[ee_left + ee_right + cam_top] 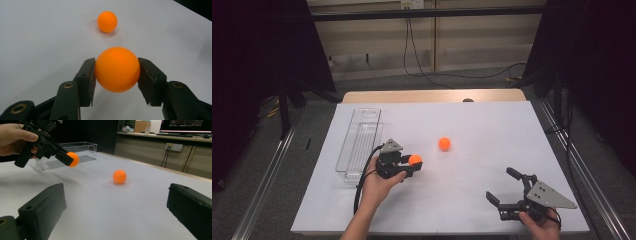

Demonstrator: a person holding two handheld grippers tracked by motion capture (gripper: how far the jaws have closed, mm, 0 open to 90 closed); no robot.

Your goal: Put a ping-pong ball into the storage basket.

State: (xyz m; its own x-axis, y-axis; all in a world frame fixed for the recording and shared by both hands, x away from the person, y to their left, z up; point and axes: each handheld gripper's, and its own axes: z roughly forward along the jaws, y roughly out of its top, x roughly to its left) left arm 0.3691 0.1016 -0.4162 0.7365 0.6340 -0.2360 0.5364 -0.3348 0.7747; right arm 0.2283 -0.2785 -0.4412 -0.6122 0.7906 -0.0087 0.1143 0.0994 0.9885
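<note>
Orange ball (117,69) is clamped between the jaws of the left gripper (412,162), lifted just above the white table (482,200). A second ball (444,144) lies nearby. The right gripper (504,187) is held wide apart, nothing between its jaws.

Both grippers are black: left gripper (412,163), right gripper (503,186), each with a grey three-cornered plate, brass-ringed screw holes and a trailing black cable.

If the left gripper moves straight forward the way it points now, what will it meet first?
Probably the loose orange ball on the white table, lying ahead of the held ball and slightly to its left, so the left gripper might just pass beside it.
</note>
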